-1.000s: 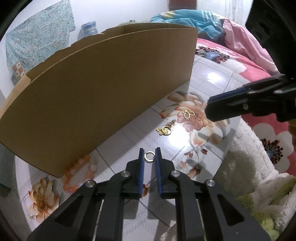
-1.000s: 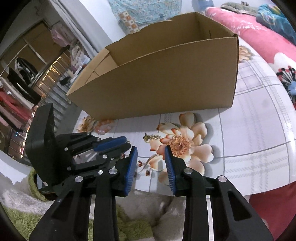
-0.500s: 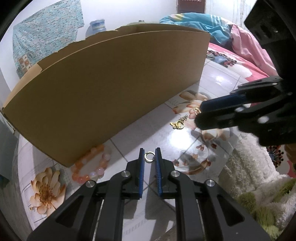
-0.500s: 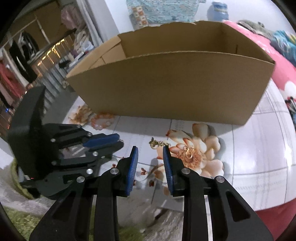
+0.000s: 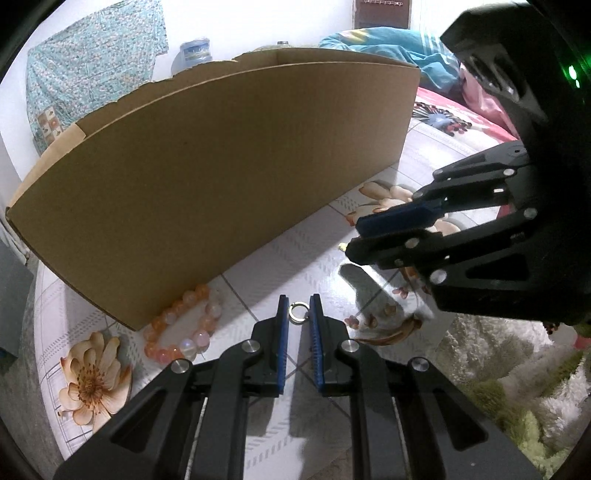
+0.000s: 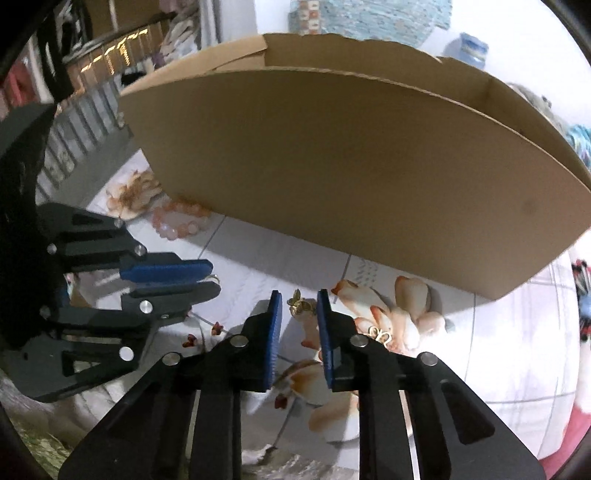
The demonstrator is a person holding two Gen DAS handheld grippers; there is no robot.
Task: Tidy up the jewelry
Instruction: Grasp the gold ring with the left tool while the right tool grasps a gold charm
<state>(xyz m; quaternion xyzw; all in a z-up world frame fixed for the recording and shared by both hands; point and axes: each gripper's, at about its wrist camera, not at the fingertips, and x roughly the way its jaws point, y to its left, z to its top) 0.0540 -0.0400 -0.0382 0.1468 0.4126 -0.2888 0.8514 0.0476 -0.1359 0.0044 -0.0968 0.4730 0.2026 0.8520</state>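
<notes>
Two tools (image 5: 298,306) (image 6: 298,306) near box edge (image 5: 221,166)

The box (image 5: 221,177) walls off the far side of the surface (image 5: 280,258); bare surface lies before it, narrowed by the bracelet (image 5: 184,325) and right hand-held gripper (image 5: 354,236).

a home bedroom: rumpled bedding (image 5: 384,40) and a pink floral bedspread (image 5: 454,110) behind a flower-print tabletop (image 5: 303,243), patterned cloth (image 5: 92,66) hung on the white wall, clothes (image 6: 177,29) hanging, shaggy rug (image 5: 498,369) below.
</notes>
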